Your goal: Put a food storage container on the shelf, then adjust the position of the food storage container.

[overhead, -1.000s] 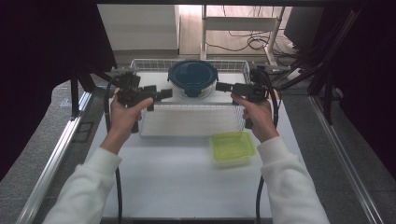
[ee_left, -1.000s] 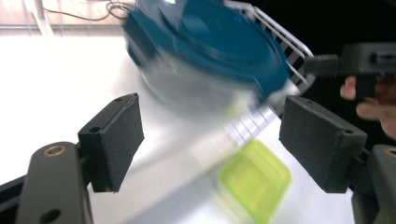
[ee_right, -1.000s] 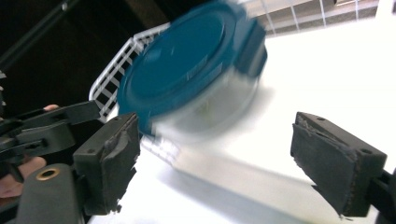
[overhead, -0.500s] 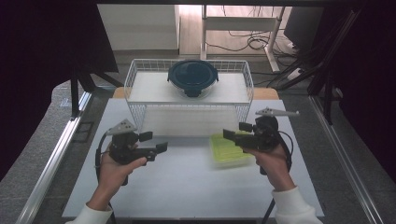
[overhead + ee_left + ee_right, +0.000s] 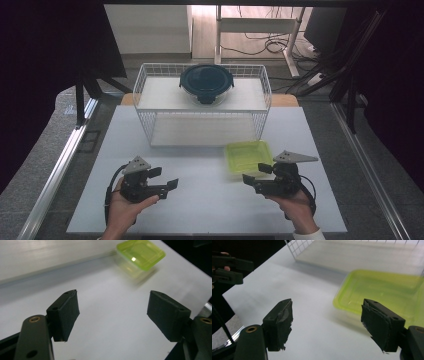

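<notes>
Nearest to us, two hands reach in over the near edge of one white table (image 5: 210,210), each holding one black gripper. The left gripper (image 5: 170,185) sits at the near left and points toward the middle of the table; its jaws stand apart with nothing between them, as the left gripper view (image 5: 112,315) also makes plain. The right gripper (image 5: 248,181) sits at the near right and points back toward the left one; its jaws have just been closing a little, yet they stand apart and hold nothing, with bare table between the pads in the right gripper view (image 5: 327,325). We count one cable trailing from each gripper and one grey three-cornered plate on top of each. Just beyond the right gripper lies one shallow yellow-green plastic box (image 5: 248,156), flat on the table and not touched by either gripper. Farther back stands one white wire basket (image 5: 150,130), close behind the green box. On top of the basket rests one round dark blue container (image 5: 206,82) with its lid on.
</notes>
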Motion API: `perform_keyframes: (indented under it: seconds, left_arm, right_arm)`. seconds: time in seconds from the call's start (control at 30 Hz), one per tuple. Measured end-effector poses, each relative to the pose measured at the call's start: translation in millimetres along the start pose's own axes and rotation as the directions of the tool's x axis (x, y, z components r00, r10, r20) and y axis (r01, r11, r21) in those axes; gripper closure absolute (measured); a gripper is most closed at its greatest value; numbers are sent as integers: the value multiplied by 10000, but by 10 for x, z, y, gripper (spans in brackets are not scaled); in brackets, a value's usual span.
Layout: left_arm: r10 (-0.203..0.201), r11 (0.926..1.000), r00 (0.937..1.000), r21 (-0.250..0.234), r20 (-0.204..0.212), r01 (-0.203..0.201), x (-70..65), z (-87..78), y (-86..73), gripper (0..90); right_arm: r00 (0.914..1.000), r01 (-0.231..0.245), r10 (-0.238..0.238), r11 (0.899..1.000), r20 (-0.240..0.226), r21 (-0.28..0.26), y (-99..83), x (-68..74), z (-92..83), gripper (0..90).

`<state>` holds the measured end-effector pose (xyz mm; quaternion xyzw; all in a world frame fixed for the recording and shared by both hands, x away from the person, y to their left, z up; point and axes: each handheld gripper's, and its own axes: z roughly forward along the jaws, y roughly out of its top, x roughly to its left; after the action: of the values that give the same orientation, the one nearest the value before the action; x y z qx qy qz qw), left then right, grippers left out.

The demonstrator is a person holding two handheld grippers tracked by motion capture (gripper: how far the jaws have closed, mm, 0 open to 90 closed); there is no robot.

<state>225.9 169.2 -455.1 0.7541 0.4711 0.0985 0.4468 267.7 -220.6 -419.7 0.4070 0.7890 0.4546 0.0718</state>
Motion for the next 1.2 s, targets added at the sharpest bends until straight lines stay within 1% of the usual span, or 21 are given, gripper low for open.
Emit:
perform_keyframes:
  seconds: [0.03,0.1,0.2,0.27,0.33,0.4,0.5,0.53,0.57,0.6,0.63,0.67,0.73,0.8,0.87,0.97,1.03,1.1,1.17,1.2]
  left_arm:
    - [7,9999,10000,110,9,-7,11,11,-28,247]
    - [5,9999,10000,159,-45,-5,18,20,-80,249]
    - [82,9995,9998,319,-193,-76,18,33,-150,249]
    - [47,9992,9998,405,-209,-39,35,51,-180,249]
    - [-42,9991,9998,416,-169,49,44,69,-194,249]
    - [-2,9989,9999,465,-115,8,33,83,-196,249]
    - [45,9987,10000,514,-71,-42,30,100,-198,250]
    - [-66,9988,10000,493,70,63,38,98,-201,254]
    - [-227,9989,9993,420,303,214,50,88,-207,254]
    - [-234,9990,9994,393,260,223,52,78,-210,254]
    - [-168,9991,9998,389,80,165,55,65,-211,253]
    - [-208,9992,9998,338,-30,209,59,52,-211,254]
    - [-295,9993,9995,235,-84,296,65,24,-205,252]
    - [-181,9997,9996,172,-217,185,48,2,-198,250]
    - [-109,9998,9998,170,-175,112,27,-7,-198,249]
    - [-96,9996,9999,249,29,95,3,6,-205,245]
    - [-61,9997,10000,218,25,60,-10,-4,-206,241]
    - [-28,9998,10000,193,4,28,-6,-20,-200,240]
    - [-21,9998,10000,191,1,21,10,-25,-197,241]
    - [-26,9998,10000,203,15,26,22,-25,-198,241]
  right_arm:
    - [10000,-31,31,10000,-42,53,-35,-6,7,250]
    - [9999,-112,114,9997,-78,202,-107,-11,30,250]
    - [9997,-207,211,9990,-95,405,-218,-17,69,250]
    - [9992,-348,357,9981,-168,509,-276,-22,76,251]
    - [9989,-433,441,9979,-142,481,-299,-40,74,255]
    - [9990,-443,444,9982,-29,396,-292,-50,61,259]
    - [9995,-321,320,9990,11,314,-272,-49,30,265]
    - [9996,-278,277,9993,47,267,-268,-51,23,265]
    - [9996,-294,293,9993,62,248,-266,-57,16,264]
    - [9995,-297,295,9993,94,237,-266,-64,8,261]
    - [9996,-281,279,9994,97,211,-268,-70,3,259]
    - [9995,-309,307,9993,98,198,-271,-73,-5,259]
    - [9994,-330,328,9993,125,189,-276,-83,-20,257]
    - [9993,-315,312,9993,182,213,-275,-82,-23,255]
    - [9993,-221,215,9995,291,205,-268,-68,-21,256]
    - [9996,-154,148,9994,226,304,-253,-53,-18,274]
    - [9997,-126,118,9993,231,338,-229,-52,-22,291]
    - [9996,-115,109,9997,256,229,-187,-56,-35,302]
    - [9991,-88,76,9995,422,297,-137,-79,-30,325]
    - [9985,-33,7,9989,551,467,-102,-96,-23,334]
